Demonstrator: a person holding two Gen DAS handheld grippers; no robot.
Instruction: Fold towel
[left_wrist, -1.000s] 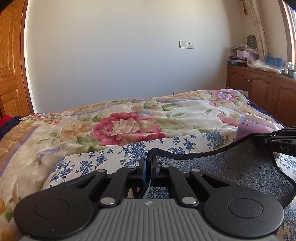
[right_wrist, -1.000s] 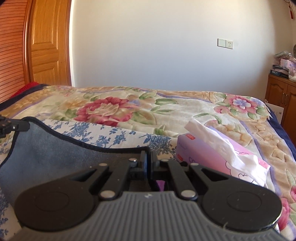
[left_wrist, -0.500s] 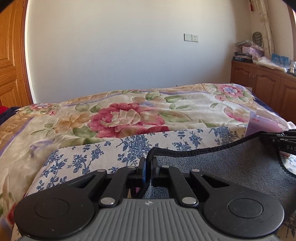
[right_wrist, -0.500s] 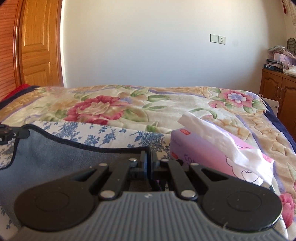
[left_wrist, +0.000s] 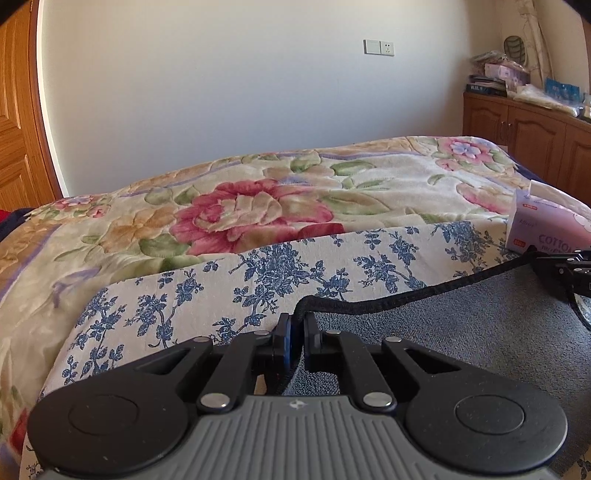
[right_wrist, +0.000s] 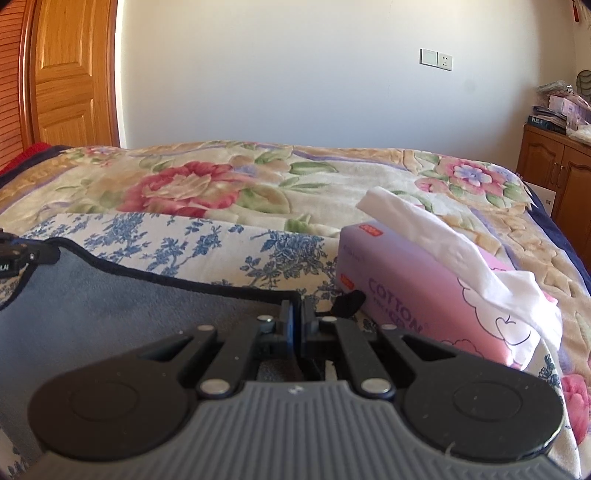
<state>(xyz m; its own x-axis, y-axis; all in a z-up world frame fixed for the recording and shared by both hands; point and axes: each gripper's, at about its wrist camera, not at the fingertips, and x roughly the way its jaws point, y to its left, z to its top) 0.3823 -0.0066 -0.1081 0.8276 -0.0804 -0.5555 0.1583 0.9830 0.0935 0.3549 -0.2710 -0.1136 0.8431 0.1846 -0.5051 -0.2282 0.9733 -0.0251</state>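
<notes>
A sunlit bedroom with a white wall (left_wrist: 229, 110) and a wooden door (right_wrist: 70, 74) frames a bed (left_wrist: 258, 199) covered by a floral blanket, over which a blue-and-white flowered cloth (left_wrist: 332, 258) is spread. A grey towel (left_wrist: 461, 332) with a dark bound edge is held above that cloth, stretched between two handheld grippers. The left gripper (left_wrist: 294, 332) has its fingers closed on the towel's edge near one corner, the dark hem curving up out of the pinch and running off to the right, where the other gripper's black tip meets it at the frame's edge. In the right wrist view the right gripper (right_wrist: 294, 317) likewise has its fingers pressed shut on the towel's hem at the opposite corner, the grey fabric (right_wrist: 129, 295) sagging away to the left toward the other gripper. Just beside the right gripper, a pink tissue box (right_wrist: 417, 295) stands on the flowered cloth with a white tissue (right_wrist: 443, 240) pulled out of its top. A wooden cabinet (left_wrist: 528, 144) stacked with odds and ends stands by the far right wall.
</notes>
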